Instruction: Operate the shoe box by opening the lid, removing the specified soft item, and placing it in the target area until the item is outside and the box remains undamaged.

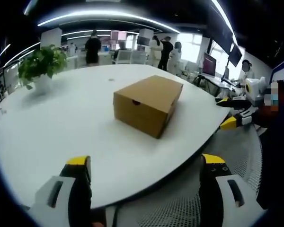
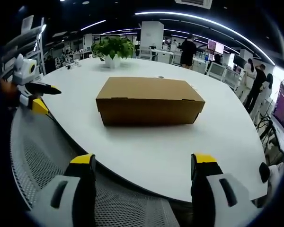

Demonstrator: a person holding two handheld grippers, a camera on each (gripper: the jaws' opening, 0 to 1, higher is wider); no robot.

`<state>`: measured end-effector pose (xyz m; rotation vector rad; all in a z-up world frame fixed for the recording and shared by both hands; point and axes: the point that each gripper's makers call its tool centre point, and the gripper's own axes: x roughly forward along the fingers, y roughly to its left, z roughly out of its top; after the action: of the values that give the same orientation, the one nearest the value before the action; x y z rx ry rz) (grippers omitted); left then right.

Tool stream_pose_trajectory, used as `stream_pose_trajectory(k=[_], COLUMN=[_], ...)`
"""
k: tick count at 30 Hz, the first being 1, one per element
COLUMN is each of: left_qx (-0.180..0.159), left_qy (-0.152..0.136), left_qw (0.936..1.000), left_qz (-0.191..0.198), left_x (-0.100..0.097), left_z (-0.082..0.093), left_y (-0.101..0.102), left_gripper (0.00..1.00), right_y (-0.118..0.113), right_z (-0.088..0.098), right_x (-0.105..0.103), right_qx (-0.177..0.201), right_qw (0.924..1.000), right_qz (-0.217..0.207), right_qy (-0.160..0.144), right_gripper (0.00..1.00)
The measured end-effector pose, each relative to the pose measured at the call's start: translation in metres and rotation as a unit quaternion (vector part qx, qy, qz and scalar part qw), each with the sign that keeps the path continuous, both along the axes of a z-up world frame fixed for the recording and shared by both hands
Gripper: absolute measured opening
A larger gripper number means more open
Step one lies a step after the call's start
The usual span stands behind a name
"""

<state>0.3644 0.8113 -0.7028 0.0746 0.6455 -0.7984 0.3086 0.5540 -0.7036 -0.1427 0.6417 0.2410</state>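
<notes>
Open claws point(image 1: 146, 165), box point(image 1: 147, 104), plant point(image 1: 41, 64) beyond

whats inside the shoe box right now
Cannot tell: the cardboard shoe box sits closed on the white table, its lid down and hiding the contents. Nothing rests on top of it.

— How many boxes sit on the desk point(image 2: 180, 151)?
— One cardboard shoe box point(image 2: 149, 100), lid shut.
— Plants?
— One potted plant point(image 2: 113, 48), near the far edge.
— Claws?
— Two: the left claw point(image 1: 144, 163) and the right claw point(image 2: 144, 163).
— People?
— Several stand beyond the far edge; too blurred to count exactly.
</notes>
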Motion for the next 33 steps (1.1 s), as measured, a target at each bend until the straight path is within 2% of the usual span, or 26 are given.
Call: stream_pose_trajectory(k=[15,21,25,27,33], left_qx=[0.001,0.005,0.01,0.014,0.019], left_qy=[0.003,0.007,0.011,0.009,0.003], left_qw=[1.0,0.9998,0.9995,0.9994,0.9993], left_qz=[-0.003,-0.017,-0.028,-0.032,-0.032], left_x=[-0.001,-0.001,-0.001,0.002,0.007], left_z=[0.0,-0.001,0.001,0.003,0.008], left_y=[-0.002,-0.004,-0.007,-0.009,-0.008], left_gripper=[0.98,0.98,0.98,0.98,0.96], right_y=[0.0,0.007,0.012,0.011,-0.002], right_z=[0.0,0.003,0.008,0.011,0.025], right_x=[0.0,-0.004,-0.003,-0.001,0.009], right_qx=[0.004,-0.003,-0.013,-0.032,-0.055], right_qw=[1.0,0.9995,0.9984,0.9974,0.9955], right_qz=[0.002,0.031,0.056,0.065,0.075], right_qy=[0.002,0.009,0.005,-0.001,-0.017], right_gripper=[0.79,0.79,0.8,0.8,0.79])
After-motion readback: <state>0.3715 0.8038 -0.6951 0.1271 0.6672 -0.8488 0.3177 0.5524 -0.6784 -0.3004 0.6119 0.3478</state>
